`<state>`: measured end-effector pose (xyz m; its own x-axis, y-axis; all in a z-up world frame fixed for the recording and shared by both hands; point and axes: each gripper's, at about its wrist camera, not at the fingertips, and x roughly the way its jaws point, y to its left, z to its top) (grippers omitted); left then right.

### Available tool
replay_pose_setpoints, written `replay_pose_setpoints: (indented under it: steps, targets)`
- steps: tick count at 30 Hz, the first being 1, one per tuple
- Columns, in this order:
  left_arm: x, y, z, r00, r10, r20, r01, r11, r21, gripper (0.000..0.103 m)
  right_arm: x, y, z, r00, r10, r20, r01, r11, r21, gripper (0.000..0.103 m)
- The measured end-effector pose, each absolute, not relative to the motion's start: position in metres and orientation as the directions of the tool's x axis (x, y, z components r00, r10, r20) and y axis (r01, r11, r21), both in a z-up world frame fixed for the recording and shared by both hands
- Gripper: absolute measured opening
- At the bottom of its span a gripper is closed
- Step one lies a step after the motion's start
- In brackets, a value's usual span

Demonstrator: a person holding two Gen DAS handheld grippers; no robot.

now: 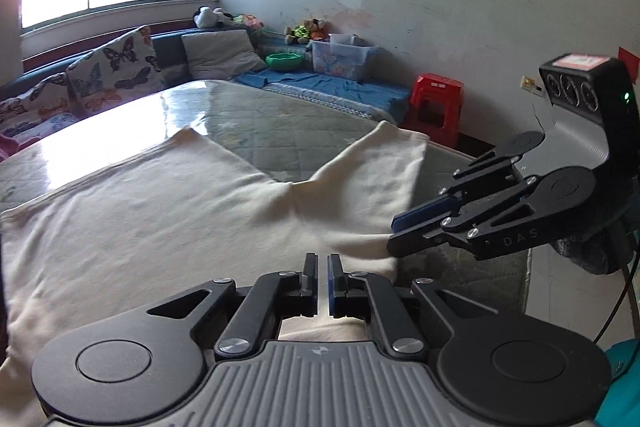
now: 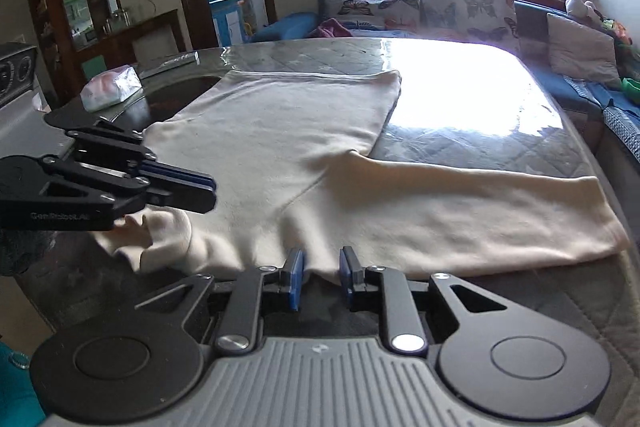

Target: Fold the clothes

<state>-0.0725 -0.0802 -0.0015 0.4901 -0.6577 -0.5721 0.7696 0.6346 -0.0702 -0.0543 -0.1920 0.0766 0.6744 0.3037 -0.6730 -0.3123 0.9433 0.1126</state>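
A cream long-sleeved garment [image 1: 160,211] lies spread on the glossy table [image 1: 280,123], its sleeve reaching toward the far right corner. It also shows in the right wrist view [image 2: 288,147]. My left gripper [image 1: 322,263] hovers just above the garment's near edge, its jaws nearly closed with a thin gap and nothing between them. It also shows from the side in the right wrist view [image 2: 208,195]. My right gripper [image 2: 320,263] is open, with a bunched fold of the garment's near edge lying between the fingers. It shows in the left wrist view [image 1: 394,233] at the garment's right edge.
A red stool [image 1: 436,107] stands past the table's far right corner. A sofa with butterfly cushions [image 1: 112,67], a clear storage box [image 1: 344,57] and toys line the wall. A plastic-wrapped packet [image 2: 110,89] sits at the table's left edge.
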Motion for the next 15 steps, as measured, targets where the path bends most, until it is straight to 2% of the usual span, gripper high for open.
replay_pose_setpoints:
  steps: [6,11,15]
  targets:
    - [-0.072,-0.107,-0.011,0.448,-0.673,-0.589,0.8,0.596,-0.074,0.006,-0.05,-0.216,0.084,0.72,0.263,-0.642,-0.242,0.962,0.123,0.019]
    - [-0.075,-0.114,-0.017,0.431,-0.672,-0.603,0.809,0.584,-0.072,0.006,-0.042,-0.232,0.073,0.72,0.192,-0.667,-0.19,0.979,0.076,0.019]
    - [-0.073,-0.115,-0.017,0.426,-0.67,-0.608,0.805,0.588,-0.084,0.006,-0.041,-0.265,0.073,0.749,0.114,-0.653,-0.079,0.993,0.083,0.02]
